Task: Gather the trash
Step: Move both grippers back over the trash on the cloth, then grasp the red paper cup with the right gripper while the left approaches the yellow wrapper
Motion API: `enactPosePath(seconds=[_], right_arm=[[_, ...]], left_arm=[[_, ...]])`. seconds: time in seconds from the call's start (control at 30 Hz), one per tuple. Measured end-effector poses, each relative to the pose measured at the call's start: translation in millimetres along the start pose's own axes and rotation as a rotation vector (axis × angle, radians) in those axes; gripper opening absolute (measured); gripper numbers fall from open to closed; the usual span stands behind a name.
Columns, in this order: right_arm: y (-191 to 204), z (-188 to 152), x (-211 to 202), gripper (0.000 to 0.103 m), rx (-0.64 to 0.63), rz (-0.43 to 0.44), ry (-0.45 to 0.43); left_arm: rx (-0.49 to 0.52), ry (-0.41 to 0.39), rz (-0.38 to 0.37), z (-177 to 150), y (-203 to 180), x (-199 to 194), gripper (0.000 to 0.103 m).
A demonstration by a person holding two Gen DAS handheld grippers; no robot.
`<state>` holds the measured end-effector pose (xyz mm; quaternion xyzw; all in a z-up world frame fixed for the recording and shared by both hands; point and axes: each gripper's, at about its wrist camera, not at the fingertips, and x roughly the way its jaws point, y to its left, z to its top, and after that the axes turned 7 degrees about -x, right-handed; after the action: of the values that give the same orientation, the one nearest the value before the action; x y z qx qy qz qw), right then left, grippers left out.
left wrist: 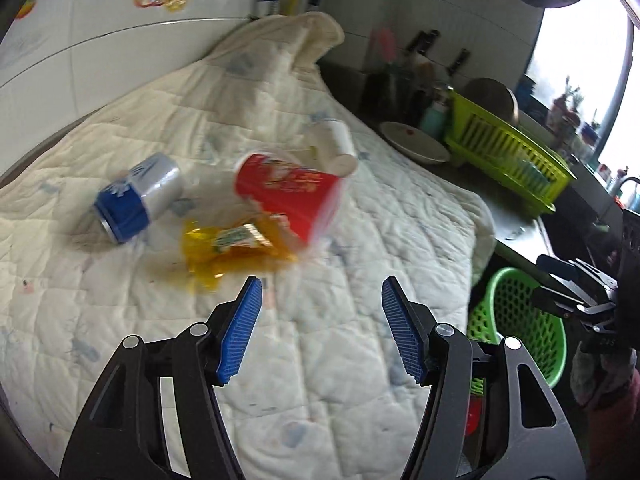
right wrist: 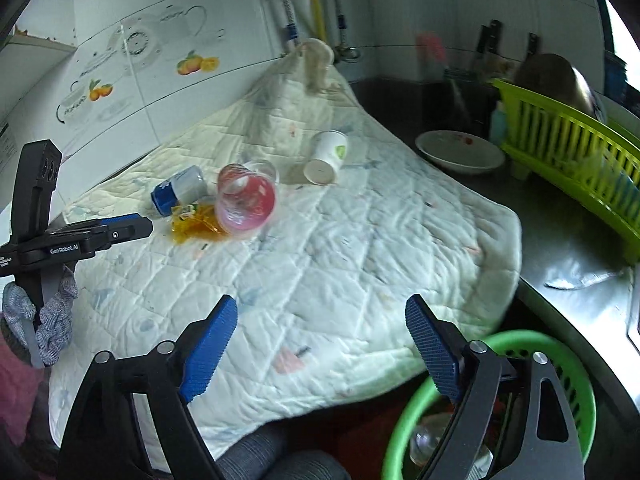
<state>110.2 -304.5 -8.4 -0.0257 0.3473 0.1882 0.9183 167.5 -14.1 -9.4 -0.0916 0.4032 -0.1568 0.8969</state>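
I am holding both grippers spread and empty. The red cup (left wrist: pixel 290 196) is lying sideways just past my left gripper (left wrist: pixel 322 330), nearer than my right gripper (right wrist: pixel 322 348).

Both grippers, left gripper (left wrist: pixel 322 300) and right gripper (right wrist: pixel 321 322), are black plastic frames with silver screws and ribbed blue pads (right wrist: pixel 208 354) (side says "GenRobot.AI"). Person's wearing a grey knit glove (right wrist: pixel 52 320) and pinkish sleeve (right wrist: pixel 16 392).

Open right gripper (right wrist: pixel 322 344) hangs empty over a quilted cloth (right wrist: pixel 340 264); can (right wrist: pixel 180 194), red cup (right wrist: pixel 246 206), paper cup (right wrist: pixel 326 158) at centre; green basket (right wrist: pixel 576 392) lower right.
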Motion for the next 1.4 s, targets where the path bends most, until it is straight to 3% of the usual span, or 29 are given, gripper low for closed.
enactPosePath(seconds=[0.47,0.83,1.07,1.4], right_arm=[[47,57,83,0.09,-0.075,0.109,0.006],[72,100,140,0.091,-0.151,0.124,0.058],[83,125,177,0.091,-0.2,0.128,0.135],[90,155,235,0.091,-0.25,0.172,0.336]], left_arm=[[-0.055,0.015,0.07,10,60,15,0.065],[-0.064,0.038,0.08,18,82,36,0.066],[-0.067,0.051,0.072,20,90,46,0.066],[-0.055,0.061,0.052,23,93,58,0.067]])
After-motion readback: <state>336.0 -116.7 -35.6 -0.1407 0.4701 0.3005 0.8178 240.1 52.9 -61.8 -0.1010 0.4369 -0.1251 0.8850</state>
